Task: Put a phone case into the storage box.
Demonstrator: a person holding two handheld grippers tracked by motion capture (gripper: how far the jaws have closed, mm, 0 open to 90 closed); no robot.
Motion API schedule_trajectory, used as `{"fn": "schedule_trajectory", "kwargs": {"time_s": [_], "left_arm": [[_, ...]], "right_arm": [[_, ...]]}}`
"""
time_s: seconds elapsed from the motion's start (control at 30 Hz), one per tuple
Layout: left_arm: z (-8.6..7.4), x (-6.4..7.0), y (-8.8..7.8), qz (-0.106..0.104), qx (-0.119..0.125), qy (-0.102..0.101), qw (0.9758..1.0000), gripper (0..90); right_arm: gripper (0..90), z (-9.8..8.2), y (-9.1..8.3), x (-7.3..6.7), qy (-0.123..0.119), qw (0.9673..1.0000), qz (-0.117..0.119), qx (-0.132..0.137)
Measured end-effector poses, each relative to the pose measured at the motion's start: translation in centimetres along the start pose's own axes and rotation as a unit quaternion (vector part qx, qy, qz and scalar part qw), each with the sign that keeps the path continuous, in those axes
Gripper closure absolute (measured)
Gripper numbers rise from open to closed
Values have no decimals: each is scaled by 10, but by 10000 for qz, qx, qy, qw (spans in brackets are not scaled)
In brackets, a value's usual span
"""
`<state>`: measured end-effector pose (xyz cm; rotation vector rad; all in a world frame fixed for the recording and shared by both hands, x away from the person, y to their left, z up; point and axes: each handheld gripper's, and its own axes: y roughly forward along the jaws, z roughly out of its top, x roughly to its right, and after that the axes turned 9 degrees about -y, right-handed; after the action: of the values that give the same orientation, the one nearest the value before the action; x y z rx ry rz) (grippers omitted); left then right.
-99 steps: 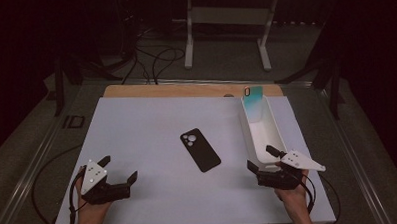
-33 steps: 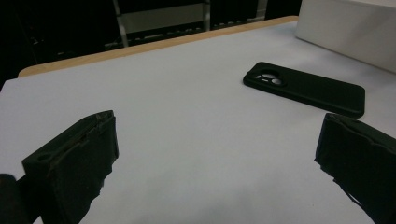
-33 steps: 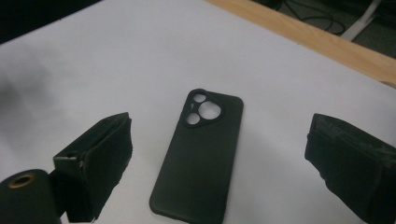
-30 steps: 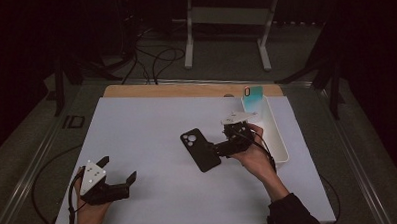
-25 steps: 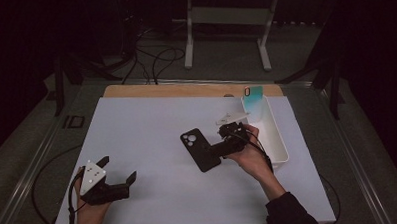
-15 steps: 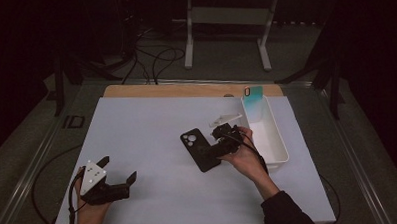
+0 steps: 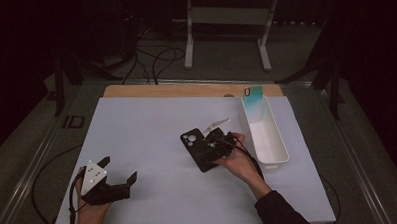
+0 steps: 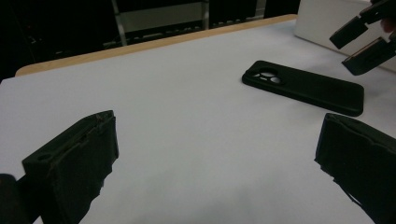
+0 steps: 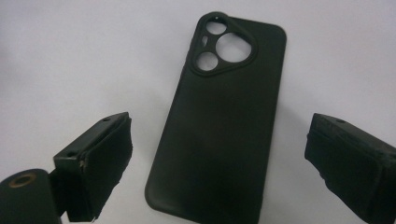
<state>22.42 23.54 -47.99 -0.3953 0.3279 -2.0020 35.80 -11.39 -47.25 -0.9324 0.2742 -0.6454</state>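
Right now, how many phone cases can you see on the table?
2. A black phone case lies flat mid-table under the right gripper; a teal one stands at the far end of the white bin. More may be hidden inside.

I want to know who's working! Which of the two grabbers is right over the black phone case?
The right gripper. Its open jaws sit on either side of the black phone case. The left gripper rests far off, near the table's front left corner.

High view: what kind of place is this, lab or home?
Likely a lab or recording rig, not a home. A white-covered table stands in a dark room, cables trail over the floor behind it, and a metal stand sits beyond. Hand-held grippers work over a black phone case.
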Motion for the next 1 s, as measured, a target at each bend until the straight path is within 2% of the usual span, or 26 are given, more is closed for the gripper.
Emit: {"fn": "schedule_trajectory", "kwargs": {"time_s": [0.3, 0.43, 1.0], "left_arm": [[0, 0, 0, 3, -7, 1, 10000, 0], [0, 0, 0, 9, -3, 2, 10000, 0], [0, 0, 0, 5, -11, 1, 10000, 0]], "right_arm": [[74, -2, 16, -3, 24, 9998, 84, -190], [74, -3, 20, -5, -68, 9996, 10, -271], [74, -8, 33, -8, 36, 9983, -3, -575]]}}
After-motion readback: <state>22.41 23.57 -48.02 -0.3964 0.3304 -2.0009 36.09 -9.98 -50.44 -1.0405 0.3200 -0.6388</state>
